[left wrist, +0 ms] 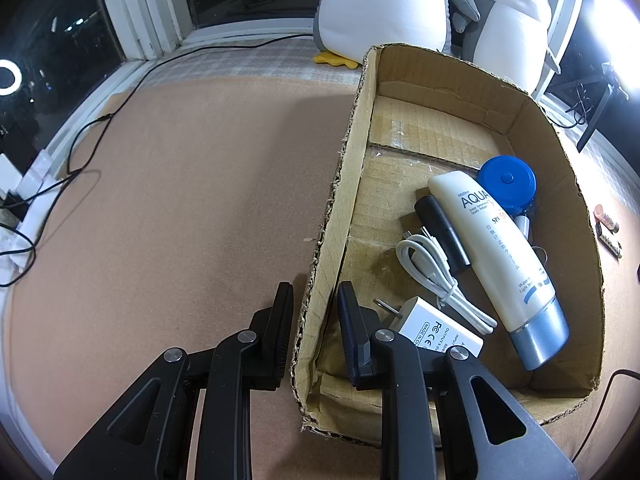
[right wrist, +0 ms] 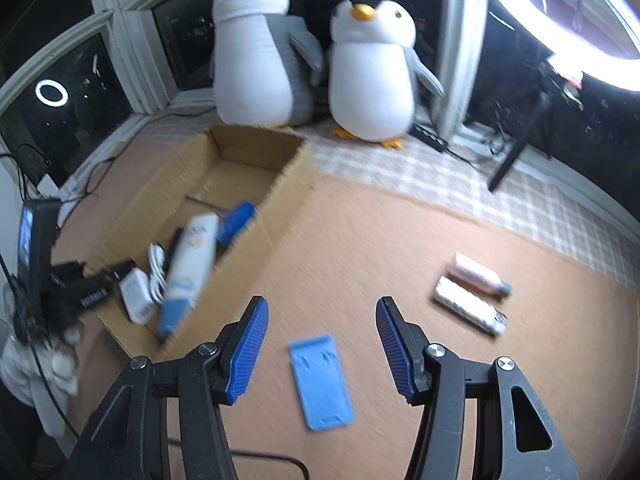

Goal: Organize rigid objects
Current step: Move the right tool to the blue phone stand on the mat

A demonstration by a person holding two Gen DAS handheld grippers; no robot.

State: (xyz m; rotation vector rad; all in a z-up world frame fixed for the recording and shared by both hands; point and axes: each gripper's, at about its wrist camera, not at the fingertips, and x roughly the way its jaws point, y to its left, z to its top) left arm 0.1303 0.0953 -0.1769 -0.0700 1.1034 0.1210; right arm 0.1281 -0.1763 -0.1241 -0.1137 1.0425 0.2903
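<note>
- Your right gripper [right wrist: 322, 334] has its fingers [right wrist: 248, 344] spread wide with nothing between them; the view is blurred, so take it as in motion.
- The blue flat holder [right wrist: 320, 384] lies on the counter [right wrist: 380, 240] directly below and between those fingers, slightly nearer you than the tips. Its long axis runs roughly along the fingers' direction, tilted a little to the right at the near end, so I judge you would close across its narrow width.
- Further out on the right, well apart from the fingers, two tubes lie side by side: the pink tube [right wrist: 478, 274] and the silver tube [right wrist: 468, 306].
- Your left gripper [left wrist: 314, 334] straddles the near-left wall of the cardboard box [left wrist: 336, 216], fingers only narrowly parted, one outside and one inside; whether they pinch the wall, I cannot tell.
- The box already holds the sunscreen tube [left wrist: 496, 252], white cable [left wrist: 436, 276], charger [left wrist: 432, 330] and blue round case [left wrist: 507, 182].
- The right hand is plainly the nearer one to the holder.
</note>
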